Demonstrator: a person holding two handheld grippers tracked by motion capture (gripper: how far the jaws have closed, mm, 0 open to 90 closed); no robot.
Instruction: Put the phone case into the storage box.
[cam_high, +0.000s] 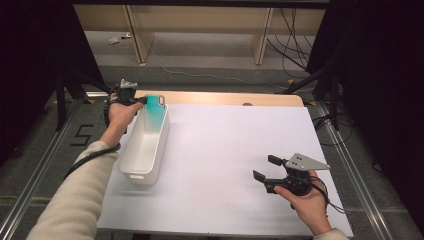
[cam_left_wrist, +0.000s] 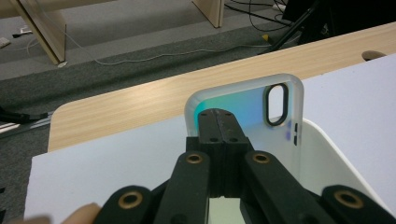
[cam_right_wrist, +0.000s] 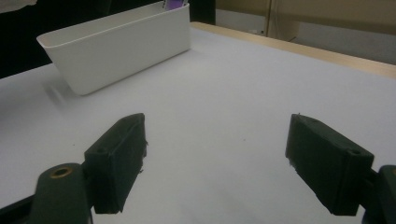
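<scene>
A translucent phone case (cam_left_wrist: 243, 109), tinted green to blue, is held by the left gripper (cam_left_wrist: 223, 126), whose fingers (cam_left_wrist: 212, 126) are pressed together on the case's lower part so that no gap is left between them. In the high view the phone case (cam_high: 154, 112) is seen standing nearly upright at the far end of the white bin (cam_high: 131, 165), with its lower part inside the bin and its top, with the oval camera cut-out, rising above the rim. Whether its bottom edge is resting on the bin's floor cannot be told. The bin stands on the white mat of the desk (cam_high: 235, 150), along the left edge, and nothing else is seen inside it. The right gripper (cam_high: 266, 170) is held low over the mat, well apart from the bin, and its fingers (cam_right_wrist: 119, 161) are spread wide with nothing between them. The work may be judged as being near its end: the case has been brought to the bin and is partly within it, but it is not yet released. What is left, by this judgement, is for the case to be lowered or leaned against the bin's wall, for the grip to be let go, and for the left gripper to be drawn clear without the case being tipped out.
</scene>
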